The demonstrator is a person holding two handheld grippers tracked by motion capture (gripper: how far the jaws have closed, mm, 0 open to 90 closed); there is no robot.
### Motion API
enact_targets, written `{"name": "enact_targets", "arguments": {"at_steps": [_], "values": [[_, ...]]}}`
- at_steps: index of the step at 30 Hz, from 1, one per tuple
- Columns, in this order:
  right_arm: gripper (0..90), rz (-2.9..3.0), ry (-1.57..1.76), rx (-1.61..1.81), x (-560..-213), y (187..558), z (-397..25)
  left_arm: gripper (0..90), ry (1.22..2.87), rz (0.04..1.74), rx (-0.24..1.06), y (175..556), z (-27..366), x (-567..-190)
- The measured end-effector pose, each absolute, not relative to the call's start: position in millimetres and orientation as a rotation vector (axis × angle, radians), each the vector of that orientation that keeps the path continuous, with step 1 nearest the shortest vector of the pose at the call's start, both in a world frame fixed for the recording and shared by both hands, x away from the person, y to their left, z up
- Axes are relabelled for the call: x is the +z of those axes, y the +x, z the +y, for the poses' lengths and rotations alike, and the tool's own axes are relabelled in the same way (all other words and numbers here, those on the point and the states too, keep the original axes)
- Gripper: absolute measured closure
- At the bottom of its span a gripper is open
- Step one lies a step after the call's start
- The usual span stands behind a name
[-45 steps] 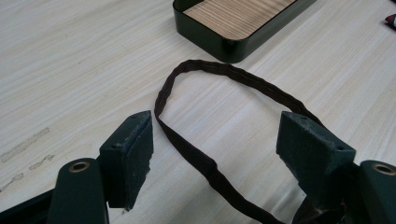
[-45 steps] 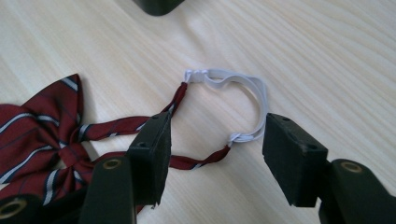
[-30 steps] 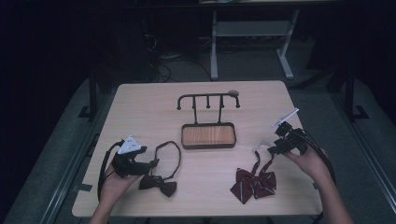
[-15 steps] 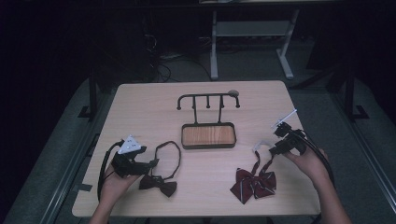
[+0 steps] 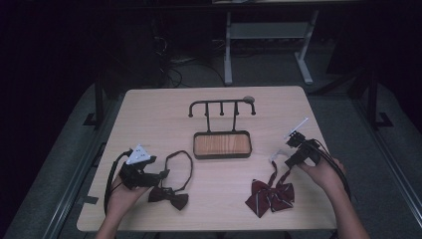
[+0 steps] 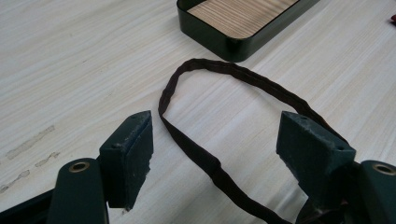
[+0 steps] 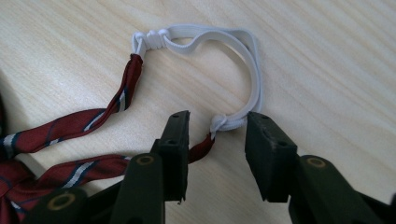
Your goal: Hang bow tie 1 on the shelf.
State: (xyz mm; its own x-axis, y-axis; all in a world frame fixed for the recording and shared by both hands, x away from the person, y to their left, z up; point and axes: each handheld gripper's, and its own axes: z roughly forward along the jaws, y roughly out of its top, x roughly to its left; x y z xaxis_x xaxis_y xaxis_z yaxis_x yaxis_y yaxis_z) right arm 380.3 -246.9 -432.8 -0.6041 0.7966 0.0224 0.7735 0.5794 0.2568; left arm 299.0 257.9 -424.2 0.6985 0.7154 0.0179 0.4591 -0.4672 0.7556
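A: Status check. The table [image 5: 149,114] carries a hook rack [image 5: 222,105] standing toward its far edge, with a wood-lined tray [image 5: 222,145] at its foot. All the hooks are bare as far as I can see, so by my reading nothing is hung yet.

B: Agreed. And the two ties?

A: Both flat on the table, near the front edge. The dark bow tie [image 5: 169,196] lies toward the front left corner, its strap loop [image 6: 224,74] spread out toward the tray. The red striped bow tie [image 5: 270,196] lies toward the front right, with its white elastic [image 7: 224,42] curled beyond it.

B: Grippers?

A: Left hand-held gripper [image 6: 215,149]: jaws spread wide, straddling the near part of the dark strap, gripping nothing. Right hand-held gripper [image 7: 217,140]: jaws parted either side of the knot where elastic meets red band, not yet pinched.

B: So, early stage?

A: I judge so. Both grasps pending; lifting and hanging all remain.
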Motion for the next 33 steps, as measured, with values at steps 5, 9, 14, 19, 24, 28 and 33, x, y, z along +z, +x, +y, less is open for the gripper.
{"name": "enact_targets", "arguments": {"at_steps": [5,9,14,19,24,28,33], "values": [[62.7,2.689,1.325,0.326,-432.7,381.0,-242.7,27.7,2.143,0.894,0.432,298.8,258.2,-423.8],[64.4,2.690,1.315,0.294,-434.5,381.7,-240.5,27.7,2.141,0.891,0.435,298.6,258.4,-423.4],[65.3,2.681,1.310,0.278,-434.6,381.7,-238.8,27.7,2.141,0.892,0.432,298.7,257.9,-423.7],[61.4,2.656,1.335,0.289,-433.7,381.5,-239.5,27.7,2.140,0.887,0.435,298.4,257.4,-423.0],[58.4,2.626,1.353,0.259,-432.8,381.0,-238.3,27.7,2.141,0.888,0.433,298.6,257.5,-423.6],[58.1,2.632,1.381,0.251,-435.4,382.7,-239.4,27.7,2.139,0.888,0.434,298.4,257.5,-423.4],[62.2,2.648,1.405,0.246,-439.7,384.3,-239.7,27.7,2.145,0.887,0.436,298.5,257.2,-423.5]]}}
